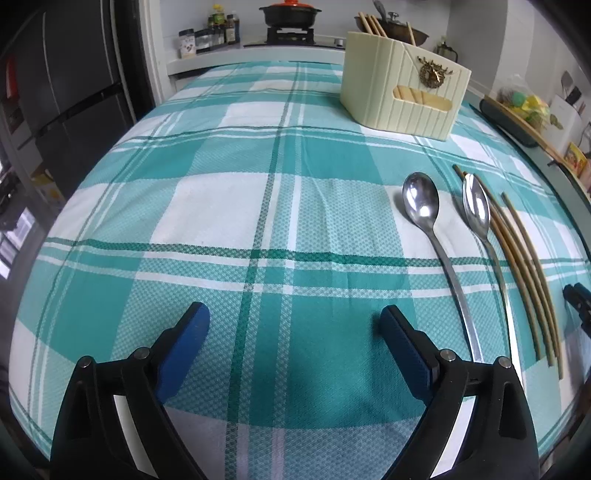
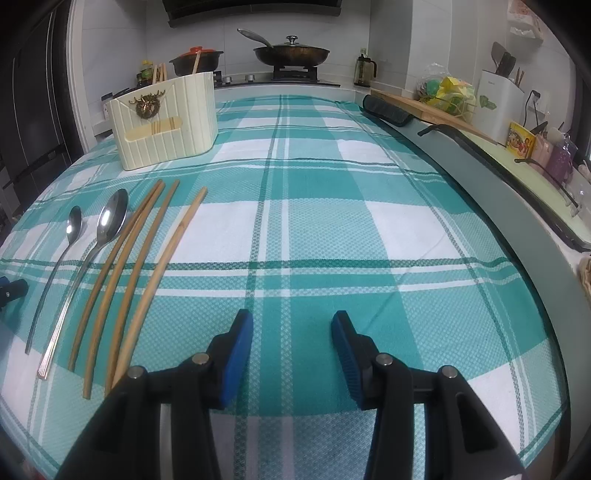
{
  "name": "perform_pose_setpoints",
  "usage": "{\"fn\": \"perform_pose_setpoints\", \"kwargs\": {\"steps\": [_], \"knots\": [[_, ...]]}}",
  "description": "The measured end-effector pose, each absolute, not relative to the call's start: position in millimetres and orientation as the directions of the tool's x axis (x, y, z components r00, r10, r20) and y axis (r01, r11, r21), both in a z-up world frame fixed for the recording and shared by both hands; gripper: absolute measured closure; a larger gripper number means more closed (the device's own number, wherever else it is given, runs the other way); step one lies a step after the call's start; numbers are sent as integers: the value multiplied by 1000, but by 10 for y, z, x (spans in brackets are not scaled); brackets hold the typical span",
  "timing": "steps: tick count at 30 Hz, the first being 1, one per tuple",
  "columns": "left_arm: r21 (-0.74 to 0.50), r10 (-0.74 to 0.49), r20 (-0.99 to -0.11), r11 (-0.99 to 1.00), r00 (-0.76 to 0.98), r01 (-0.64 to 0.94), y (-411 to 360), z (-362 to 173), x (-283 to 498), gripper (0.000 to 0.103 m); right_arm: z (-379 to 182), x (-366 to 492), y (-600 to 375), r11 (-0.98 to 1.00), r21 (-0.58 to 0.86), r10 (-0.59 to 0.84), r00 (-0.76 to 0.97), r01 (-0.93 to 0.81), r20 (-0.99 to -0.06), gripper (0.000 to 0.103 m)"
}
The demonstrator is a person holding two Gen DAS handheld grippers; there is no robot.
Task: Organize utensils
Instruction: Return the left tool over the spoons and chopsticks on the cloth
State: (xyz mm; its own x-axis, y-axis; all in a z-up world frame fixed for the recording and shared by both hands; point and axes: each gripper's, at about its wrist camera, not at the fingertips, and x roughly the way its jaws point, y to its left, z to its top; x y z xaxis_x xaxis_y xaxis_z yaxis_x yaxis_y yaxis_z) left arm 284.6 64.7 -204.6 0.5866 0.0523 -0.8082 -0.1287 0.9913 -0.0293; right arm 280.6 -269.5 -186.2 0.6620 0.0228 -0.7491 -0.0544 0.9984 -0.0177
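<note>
Two steel spoons (image 1: 421, 201) (image 1: 477, 208) and several wooden chopsticks (image 1: 524, 258) lie side by side on the teal plaid tablecloth (image 1: 221, 206). A cream utensil holder (image 1: 402, 92) stands at the back with chopsticks in it. My left gripper (image 1: 295, 325) is open and empty, left of the spoons. In the right wrist view the spoons (image 2: 110, 218) (image 2: 74, 221), chopsticks (image 2: 147, 266) and holder (image 2: 166, 114) are at the left. My right gripper (image 2: 291, 328) is open and empty, right of the chopsticks.
A stove with a black pot (image 1: 290, 14) and a lidded wok (image 2: 291, 53) stands behind the table. A fridge (image 1: 66, 92) is at the far left. A counter with a cutting board (image 2: 436, 109), bags and a knife block (image 2: 498, 99) runs along the right.
</note>
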Motion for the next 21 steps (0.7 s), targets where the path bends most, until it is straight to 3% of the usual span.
{"fn": "perform_pose_setpoints", "kwargs": {"steps": [21], "knots": [[-20, 62, -810, 991, 583, -134, 640, -2055, 2849, 5, -1861, 2807, -2688, 998, -29, 15, 665, -55, -746, 57]]}}
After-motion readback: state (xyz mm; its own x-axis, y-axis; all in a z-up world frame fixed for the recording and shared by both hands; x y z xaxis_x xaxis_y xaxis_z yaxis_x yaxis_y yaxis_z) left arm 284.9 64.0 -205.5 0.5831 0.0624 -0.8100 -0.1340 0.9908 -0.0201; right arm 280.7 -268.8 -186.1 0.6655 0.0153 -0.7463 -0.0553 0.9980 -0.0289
